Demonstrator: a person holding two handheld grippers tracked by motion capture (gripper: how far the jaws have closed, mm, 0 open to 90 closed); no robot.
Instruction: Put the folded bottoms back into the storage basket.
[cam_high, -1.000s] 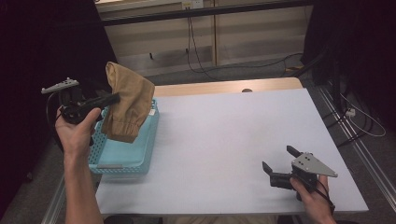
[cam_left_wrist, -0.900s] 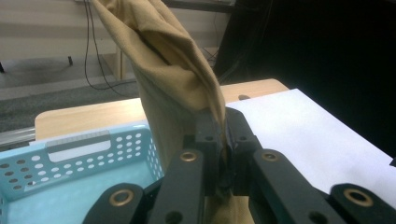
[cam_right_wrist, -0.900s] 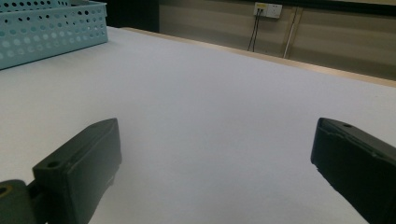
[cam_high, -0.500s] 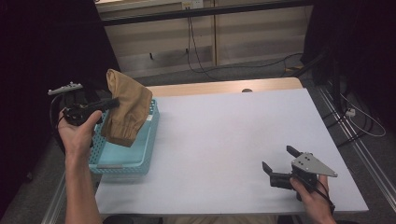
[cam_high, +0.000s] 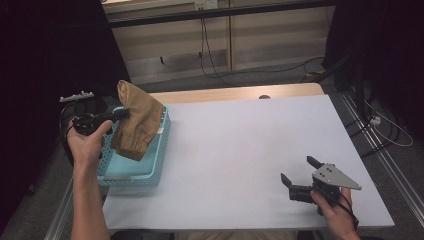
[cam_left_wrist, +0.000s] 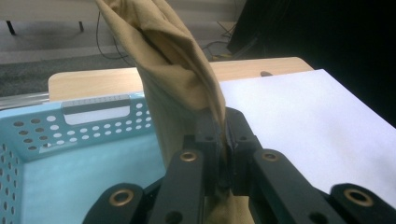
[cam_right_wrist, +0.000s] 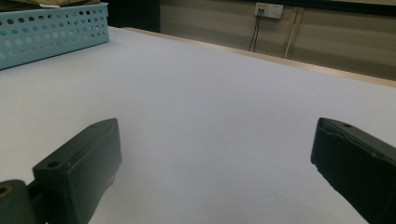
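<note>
The left gripper (cam_high: 119, 115) has its jaws pinched tight on a fold of the tan cloth garment (cam_high: 136, 120), which rises above the jaws and hangs below them, its cuffed lower end drooping into the light blue perforated basket (cam_high: 159, 152). In the left gripper view the cloth (cam_left_wrist: 173, 79) is clamped between the black jaws, with the basket (cam_left_wrist: 70, 140) beneath and to the left of them. The right gripper (cam_high: 299, 176) rests low over the white desk (cam_high: 240, 150), well apart from the cloth, its jaws spread wide with nothing between them.
</note>
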